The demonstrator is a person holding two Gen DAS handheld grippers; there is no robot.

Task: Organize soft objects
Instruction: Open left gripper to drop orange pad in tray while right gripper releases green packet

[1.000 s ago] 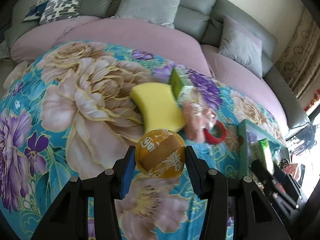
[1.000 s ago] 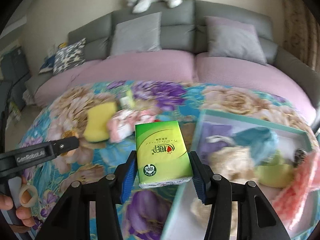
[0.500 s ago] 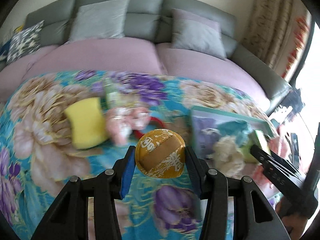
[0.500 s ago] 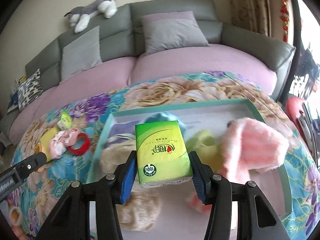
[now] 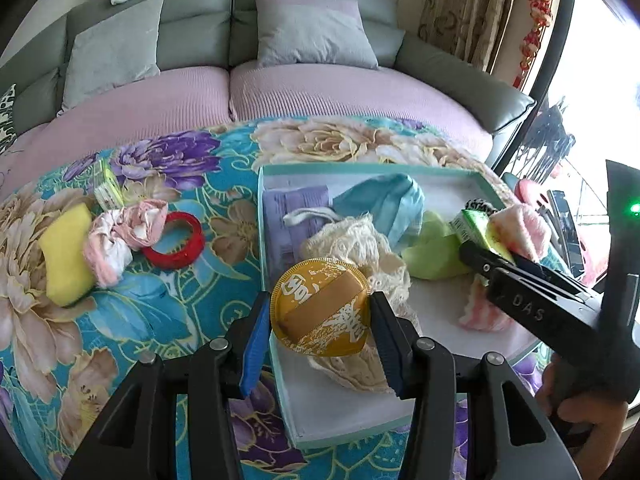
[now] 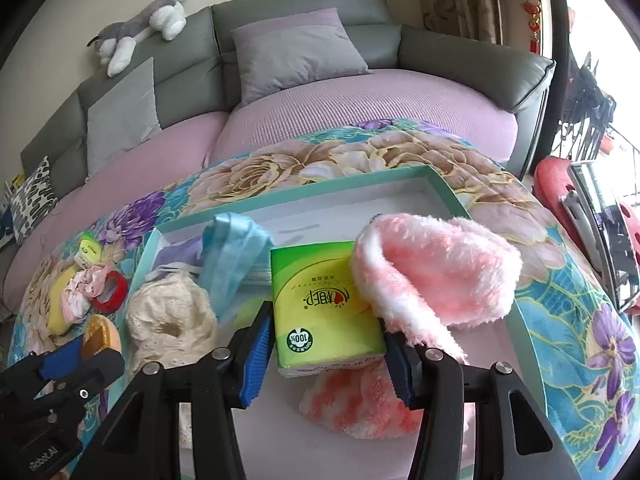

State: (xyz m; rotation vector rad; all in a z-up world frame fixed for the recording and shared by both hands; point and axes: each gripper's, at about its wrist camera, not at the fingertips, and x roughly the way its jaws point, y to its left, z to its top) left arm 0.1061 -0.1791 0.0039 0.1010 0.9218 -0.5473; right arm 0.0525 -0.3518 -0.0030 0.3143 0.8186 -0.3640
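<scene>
My left gripper point(image 5: 319, 316) is shut on a round golden powder puff point(image 5: 319, 307) and holds it over the near left corner of the teal-rimmed box point(image 5: 276, 352). My right gripper point(image 6: 326, 350) is shut on a green tissue pack point(image 6: 323, 312) and holds it inside the box point(image 6: 304, 192), beside a fluffy pink cloth point(image 6: 436, 276). The box also holds a cream lace piece point(image 5: 356, 240), a blue cloth point(image 5: 384, 200), a light green item point(image 5: 432, 248) and a purple item point(image 5: 288, 216). The right gripper shows in the left wrist view point(image 5: 472, 246).
On the floral cloth left of the box lie a yellow sponge point(image 5: 66, 252), a pink-white scrunchie point(image 5: 120, 232), a red ring point(image 5: 176, 236) and a small green pack point(image 5: 106, 188). A grey and pink sofa point(image 5: 304, 92) with cushions stands behind.
Both grippers have swung right from the loose items on the cloth to the box, each still holding its object. The tissue pack has moved deeper into the box, beside the pink cloth.
</scene>
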